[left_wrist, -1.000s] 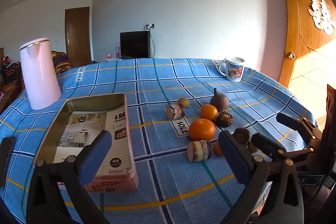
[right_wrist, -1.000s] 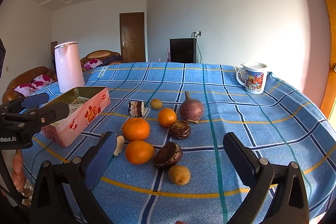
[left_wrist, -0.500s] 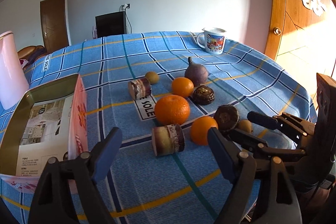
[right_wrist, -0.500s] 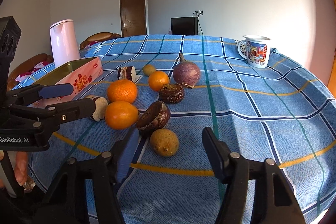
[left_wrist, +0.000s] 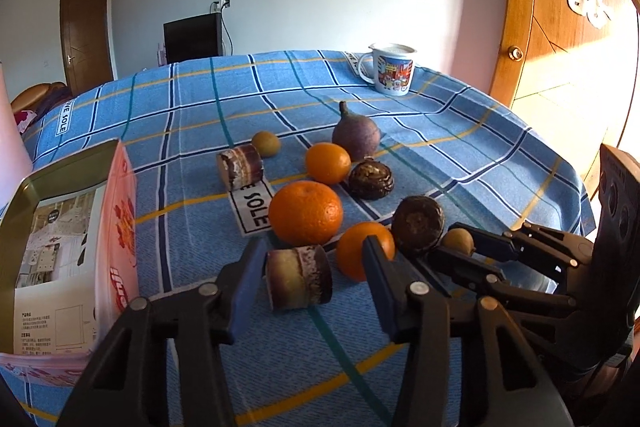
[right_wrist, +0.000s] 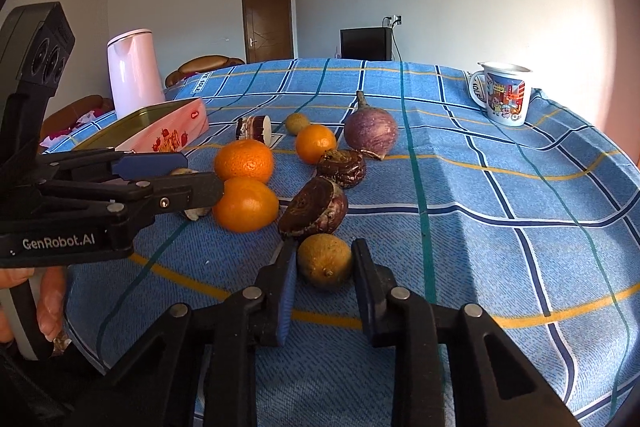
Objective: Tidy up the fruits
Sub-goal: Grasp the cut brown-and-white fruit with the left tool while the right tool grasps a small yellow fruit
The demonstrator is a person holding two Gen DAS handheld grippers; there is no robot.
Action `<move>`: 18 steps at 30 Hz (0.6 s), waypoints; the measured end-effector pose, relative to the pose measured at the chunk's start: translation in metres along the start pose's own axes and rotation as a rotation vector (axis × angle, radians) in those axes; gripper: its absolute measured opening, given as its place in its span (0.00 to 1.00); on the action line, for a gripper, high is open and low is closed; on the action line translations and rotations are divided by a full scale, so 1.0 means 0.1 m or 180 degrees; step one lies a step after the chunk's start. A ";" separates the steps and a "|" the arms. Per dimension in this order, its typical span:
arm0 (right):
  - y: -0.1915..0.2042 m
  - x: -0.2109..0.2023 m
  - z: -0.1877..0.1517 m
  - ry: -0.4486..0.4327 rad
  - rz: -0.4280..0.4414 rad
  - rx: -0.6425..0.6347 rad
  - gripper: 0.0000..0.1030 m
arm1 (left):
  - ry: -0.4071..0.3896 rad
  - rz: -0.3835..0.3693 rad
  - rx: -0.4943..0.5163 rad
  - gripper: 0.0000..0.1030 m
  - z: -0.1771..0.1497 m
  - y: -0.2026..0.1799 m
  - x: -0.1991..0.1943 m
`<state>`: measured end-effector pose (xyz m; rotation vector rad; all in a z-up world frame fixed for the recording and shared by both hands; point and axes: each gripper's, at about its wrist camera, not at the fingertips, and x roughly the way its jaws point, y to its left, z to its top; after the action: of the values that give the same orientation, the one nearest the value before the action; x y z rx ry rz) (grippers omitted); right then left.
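**Two grippers down among the fruit on the blue checked cloth**

Far left there's the pink tin point(left_wrist: 116, 227) with its lid off, some printed paper inside, sitting on the tablecloth point(left_wrist: 192, 131). The right wrist view shows a pale pink kettle point(right_wrist: 132, 73) standing behind it.

Next over, the left gripper point(left_wrist: 312, 273) is spread open around a short cut chunk of cane point(left_wrist: 298, 277) lying on its side. Left pad looks right up against it, right pad is off it with a gap. A second cane chunk point(left_wrist: 240, 167) lies further back, next to a small yellowish fruit point(left_wrist: 266, 143).

Middle of the pile: a big orange point(left_wrist: 306, 213) just behind the near chunk, a smaller orange point(left_wrist: 328, 163) behind that, and a third orange point(left_wrist: 362, 255) partly hidden by the left gripper's right finger. Two dark brown wrinkly fruits point(left_wrist: 371, 179) point(left_wrist: 418, 223) sit to the right of those, and a purple fig-shaped one point(left_wrist: 356, 135) is at the back.

Then the right gripper point(right_wrist: 324, 277) has its fingers either side of a small yellow-brown fruit point(right_wrist: 325, 261), nearly closed on it, can't tell if the pads are actually touching.

Far right at the back, a cartoon mug point(left_wrist: 392, 74)
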<state>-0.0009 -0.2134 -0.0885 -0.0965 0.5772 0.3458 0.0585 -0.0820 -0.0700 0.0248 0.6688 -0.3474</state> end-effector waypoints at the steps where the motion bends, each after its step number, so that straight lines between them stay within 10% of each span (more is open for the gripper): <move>1: -0.01 -0.01 0.00 -0.0014 0.0000 0.0008 0.27 | 0.0000 -0.0015 -0.0002 0.46 -0.01 0.01 -0.01; 18: 0.01 -0.19 0.07 -0.0288 0.0067 0.0020 0.27 | -0.0147 -0.0003 0.0018 0.34 -0.03 0.07 -0.15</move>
<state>-0.0126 -0.2169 -0.0715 -0.0683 0.4899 0.3670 0.0480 -0.0701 -0.0640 0.0216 0.6222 -0.3498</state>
